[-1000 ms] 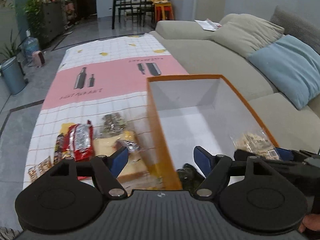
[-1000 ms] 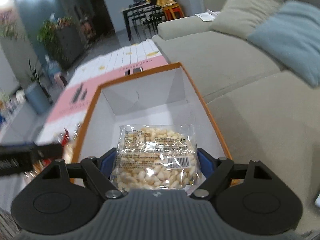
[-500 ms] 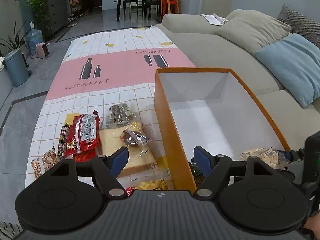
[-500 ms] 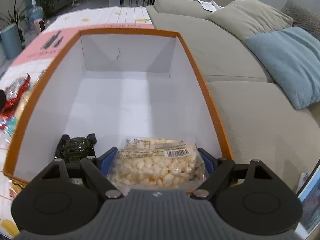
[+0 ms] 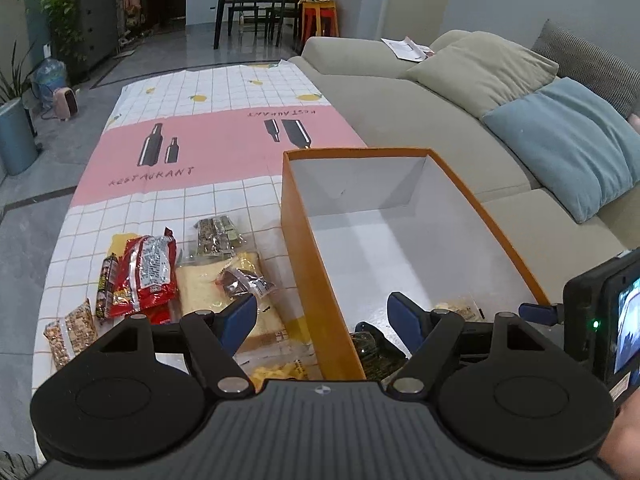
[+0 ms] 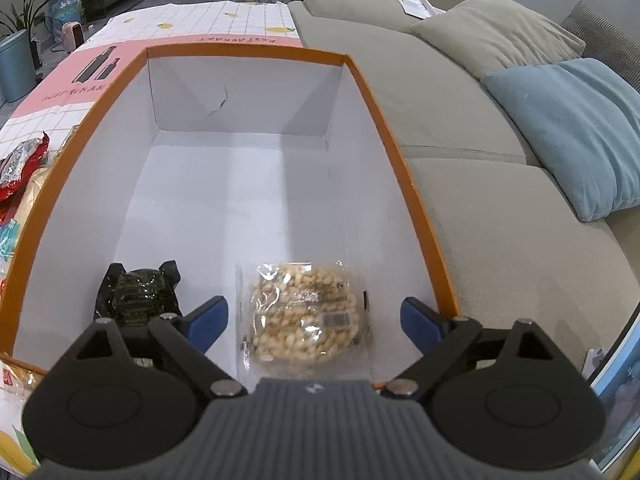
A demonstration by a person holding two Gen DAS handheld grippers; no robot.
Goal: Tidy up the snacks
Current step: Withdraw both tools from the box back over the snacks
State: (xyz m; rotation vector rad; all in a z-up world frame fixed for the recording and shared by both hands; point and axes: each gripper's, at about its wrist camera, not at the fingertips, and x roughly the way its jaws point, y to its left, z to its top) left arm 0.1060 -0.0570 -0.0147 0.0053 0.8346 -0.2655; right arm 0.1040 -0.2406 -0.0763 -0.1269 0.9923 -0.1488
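Now the right gripper [image 6: 312, 322] hovers low over the near end of the orange box [image 6: 394, 136], its blue fingers [image 6: 208, 320] spread wide and holding nothing. Between them, on the white floor of the box, lies a clear packet of pale puffed snacks [image 6: 304, 314], flat, label up, touching neither finger. Just to its left sits a dark green wrapped snack [image 6: 138, 298], also inside the box, near the left wall.

The left gripper [image 5: 322, 318] is likewise parted and empty, straddling the box's left wall: one finger outside over the table, the other inside. Beyond it, on the checked tablecloth [image 5: 224, 92], the unsorted snacks wait: a red foil bag [image 5: 146, 276], a bagged slice of bread [image 5: 212, 292] with a small dark wrapped sweet [image 5: 244, 280] on top, a clear pack of dark bars [image 5: 216, 236] and a small nut packet [image 5: 70, 332] near the table edge.

These look light and soft, and their film wrappers are probably slippery and crinkly. The bread would likely crush under a firm pinch, so taking it by the bag's loose edge seems wise. The red bag is best pinched across its narrow width, near a sealed end.
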